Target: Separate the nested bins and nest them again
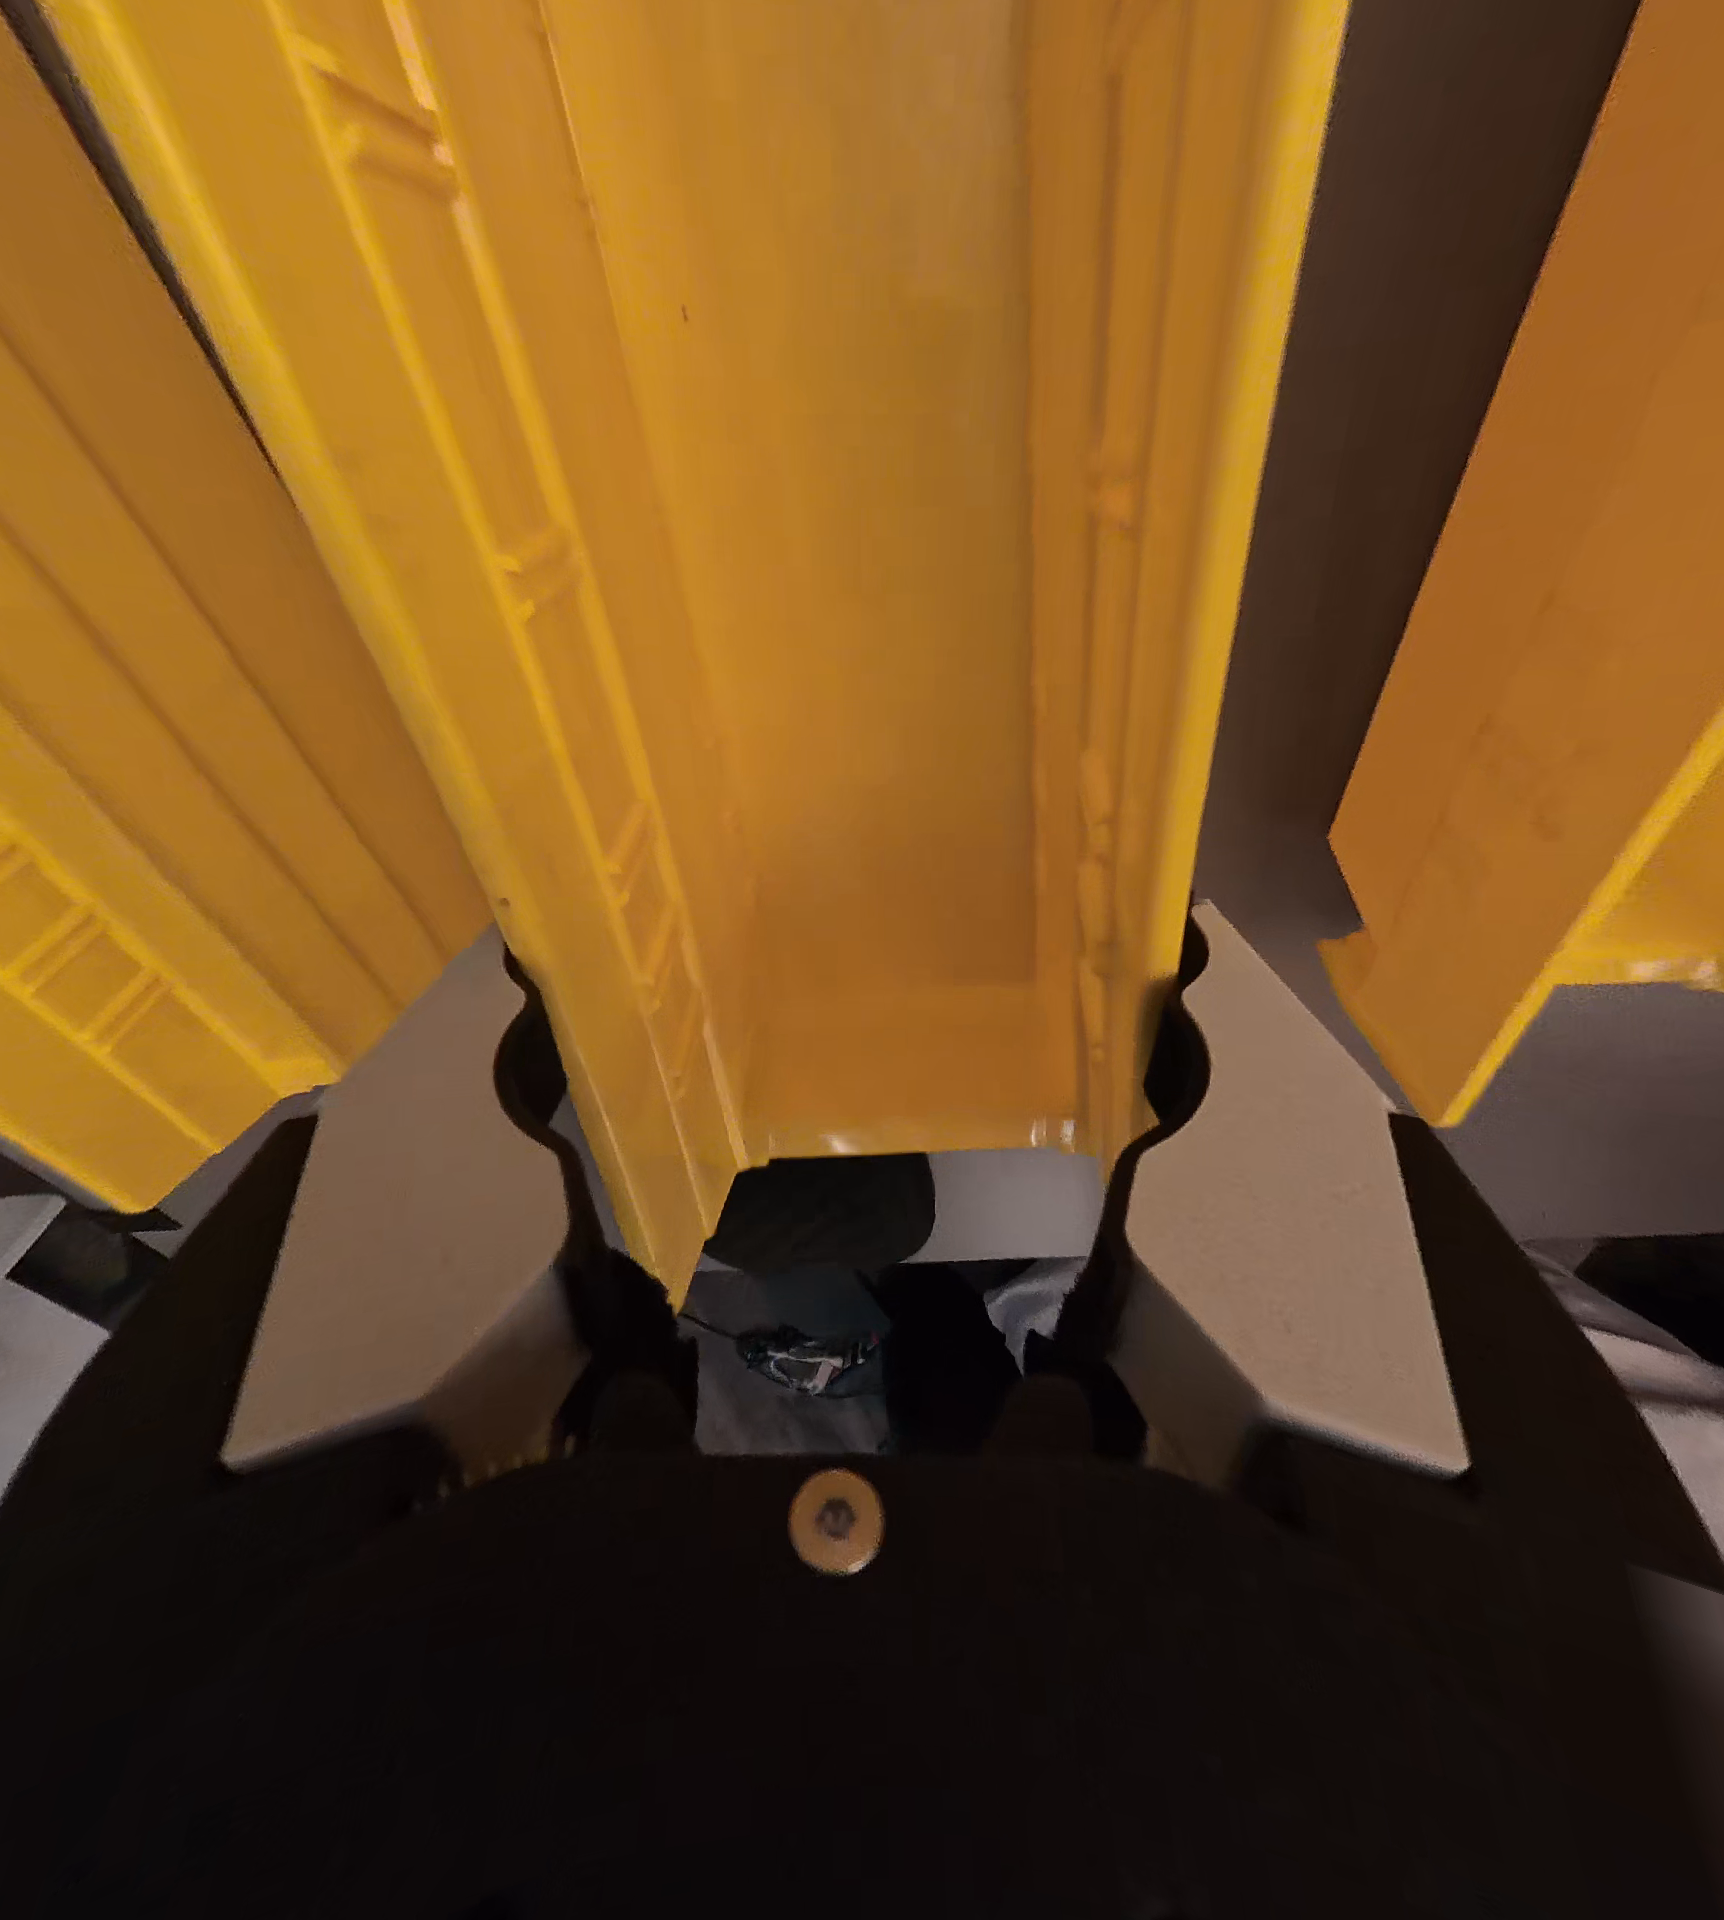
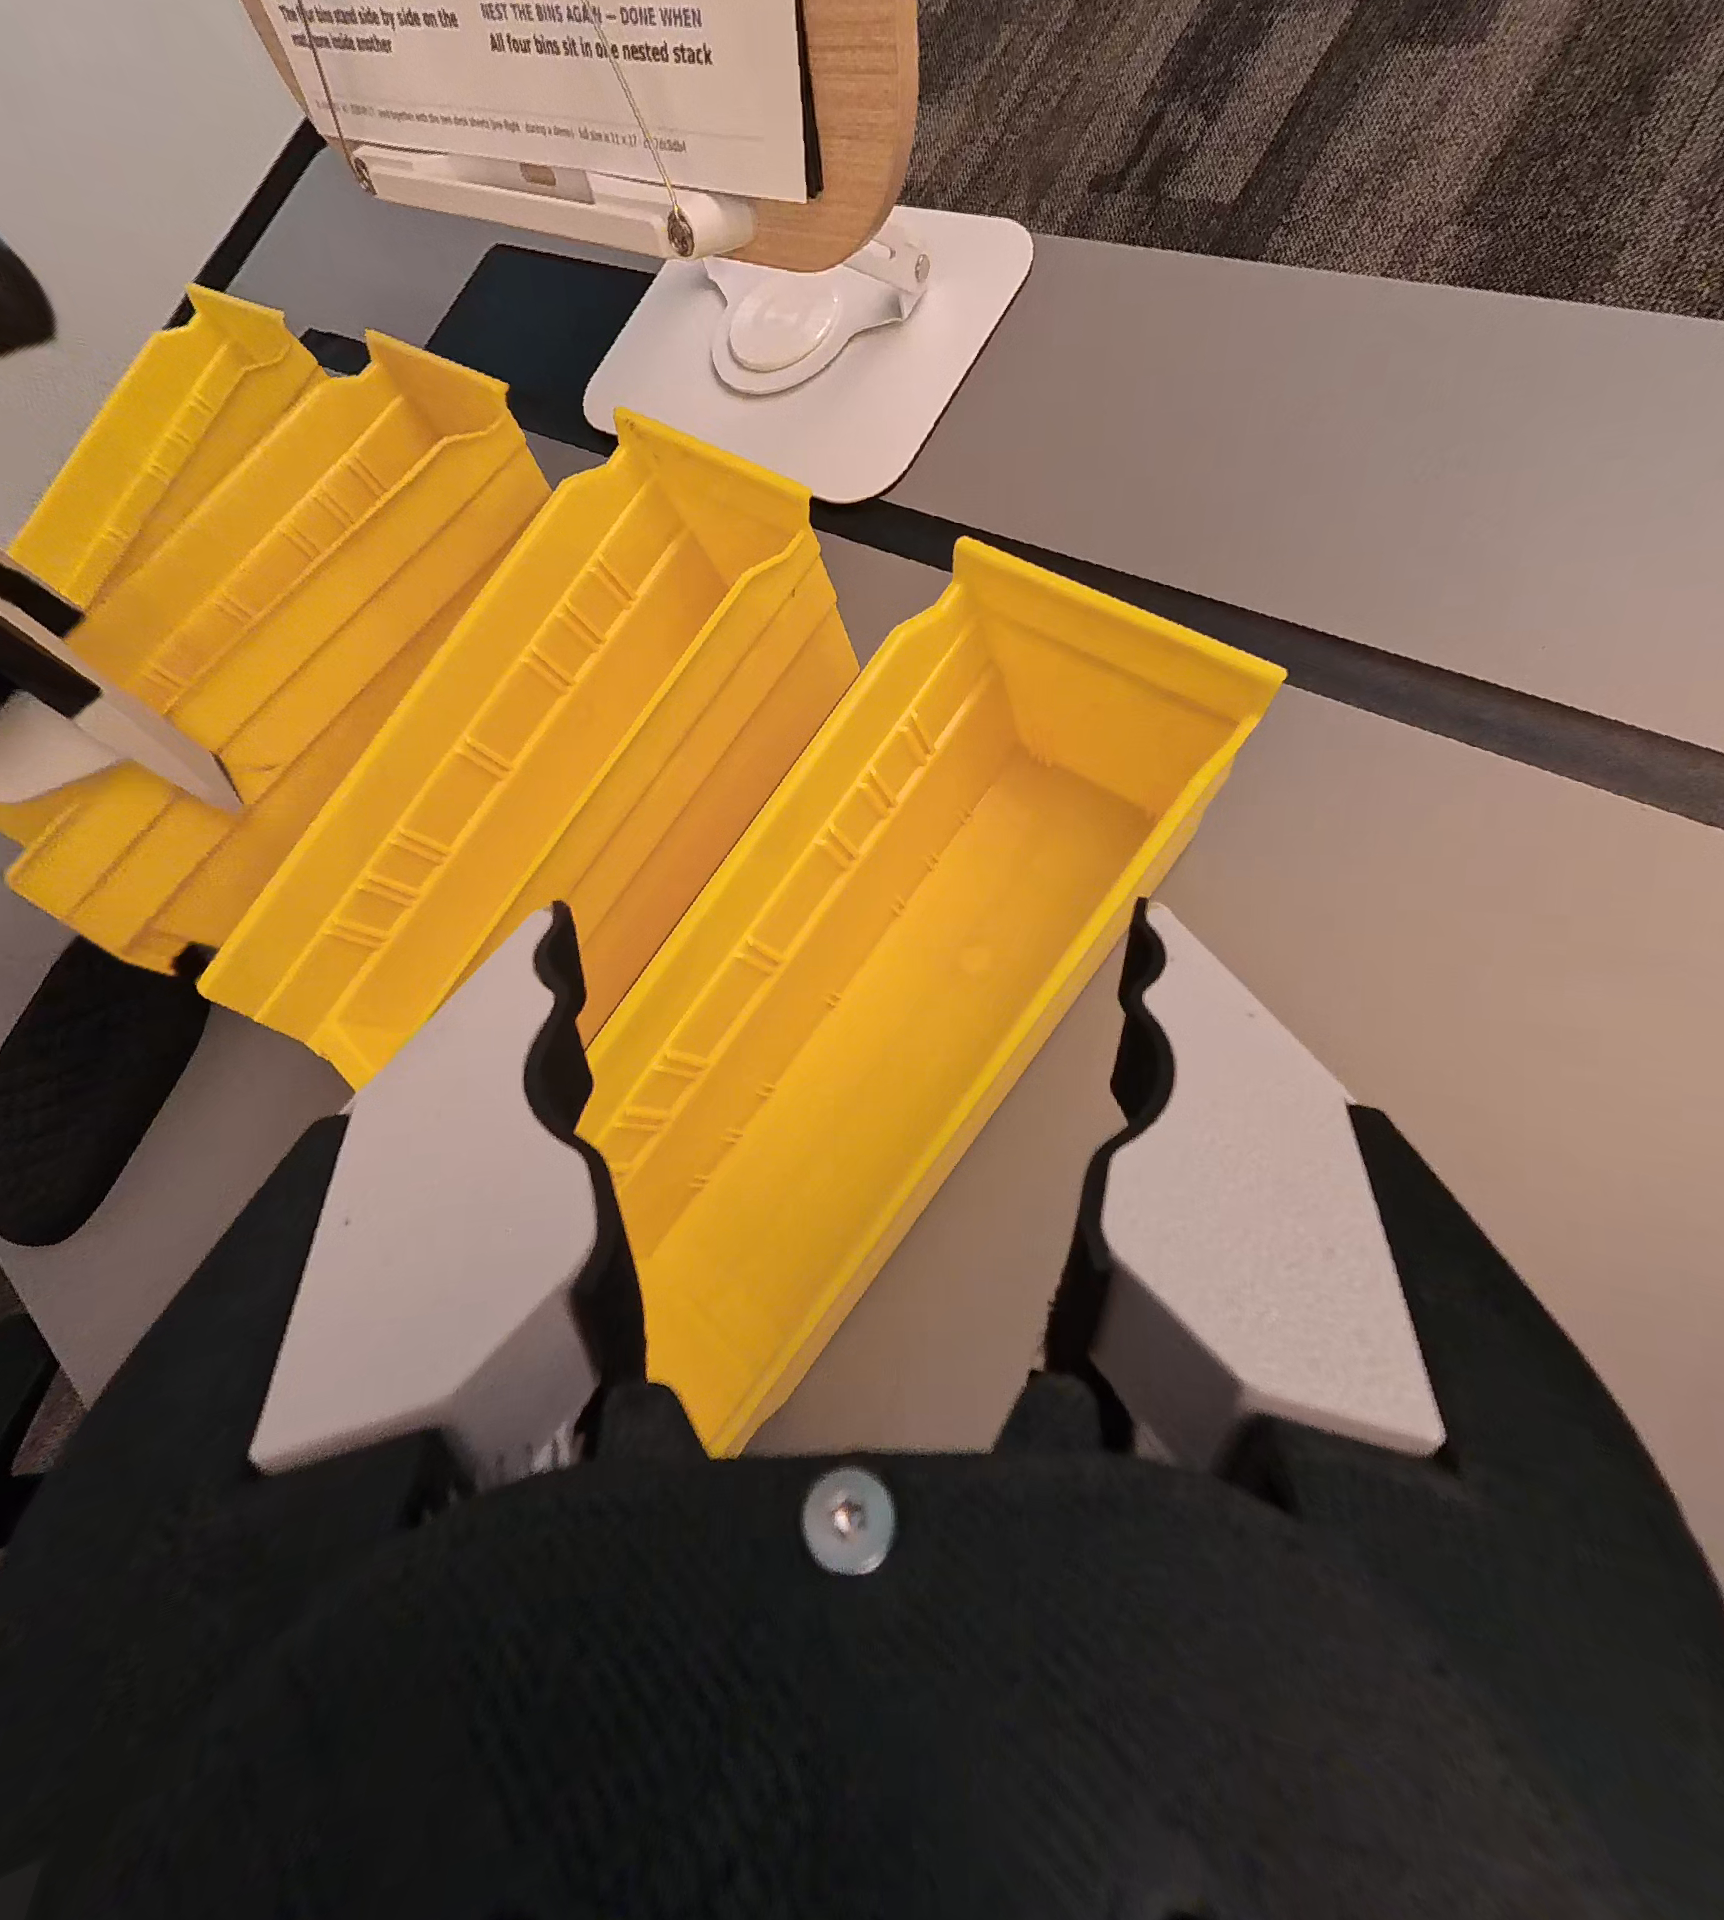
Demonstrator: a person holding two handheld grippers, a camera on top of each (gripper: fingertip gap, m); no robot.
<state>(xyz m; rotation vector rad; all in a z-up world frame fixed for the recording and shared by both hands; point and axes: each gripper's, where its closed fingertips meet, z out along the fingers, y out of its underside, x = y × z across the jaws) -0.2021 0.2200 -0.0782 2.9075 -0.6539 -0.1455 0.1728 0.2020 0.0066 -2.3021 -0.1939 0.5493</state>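
The left gripper (image 1: 853, 1023) clamps a yellow bin (image 1: 868, 623): both of its pads press on the outer side walls near the bin's front end, and the bin runs straight ahead between them, open side toward the camera. In the right wrist view this gripper (image 2: 99, 727) shows at the left edge, reaching over the two leftmost bins.

The right gripper (image 2: 847, 1039) stands open around the rightmost bin (image 2: 941, 935). Its left pad lies against that bin's left rim, while bare desk (image 2: 1460, 987) shows between the bin's right wall and the right pad, so nothing is gripped.

Four yellow bins lie in a row on the grey desk, slanting up and to the right. Left of the rightmost bin, just beside it, sits a second bin (image 2: 525, 748). Left of that one a third bin (image 2: 318, 582) and a fourth bin (image 2: 172, 416) sit close together under the left gripper; whether they overlap cannot be told.

Behind the second bin stands a white stand (image 2: 816, 353) holding a printed sheet (image 2: 546, 83). Beyond the desk lies dark carpet (image 2: 1409, 125).
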